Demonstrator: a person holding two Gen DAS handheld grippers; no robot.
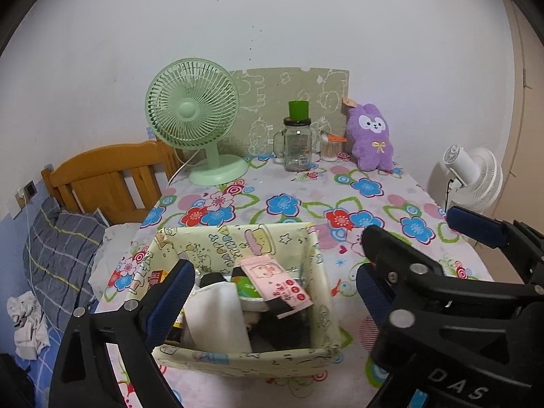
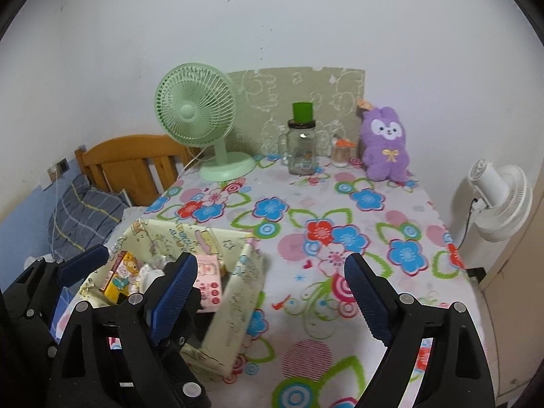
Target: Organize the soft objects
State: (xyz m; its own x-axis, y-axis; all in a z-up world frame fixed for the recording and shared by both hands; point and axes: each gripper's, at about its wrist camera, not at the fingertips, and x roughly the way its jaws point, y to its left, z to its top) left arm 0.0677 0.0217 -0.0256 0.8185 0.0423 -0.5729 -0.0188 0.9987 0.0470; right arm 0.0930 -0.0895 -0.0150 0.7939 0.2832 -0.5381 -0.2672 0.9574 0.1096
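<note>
The purple plush rabbit [image 2: 386,144] is sitting upright at the far end of the table, well ahead of both sets of fingers and a little to the right, just beside a small jar of cotton swabs [image 2: 341,154].

The right gripper [image 2: 272,292] is standing released, jaws spread wide, with only the flowered tablecloth [image 2: 306,248] between them. The left gripper [image 1: 275,289] is likewise released and is straddling the cream fabric storage box [image 1: 244,353], which is lying directly below and between its fingers, without pressing on it.

Judgement: the step in hand appears to be fetching the rabbit for the box. To do it well, the right gripper should be approaching at mid-body, jaws kept wide until they are flanking the plush, and steering clear of the glass mason mug [image 2: 302,151] to the rabbit's left.

Hard to make out: the box contents are overlapping; a pink tissue pack [image 1: 284,287], white cloth [image 1: 217,316] and a yellow carton [image 2: 119,280] are readable, while the darker items beneath are not. The box's near wall is partly hidden behind gripper frames in the right wrist view.
</note>
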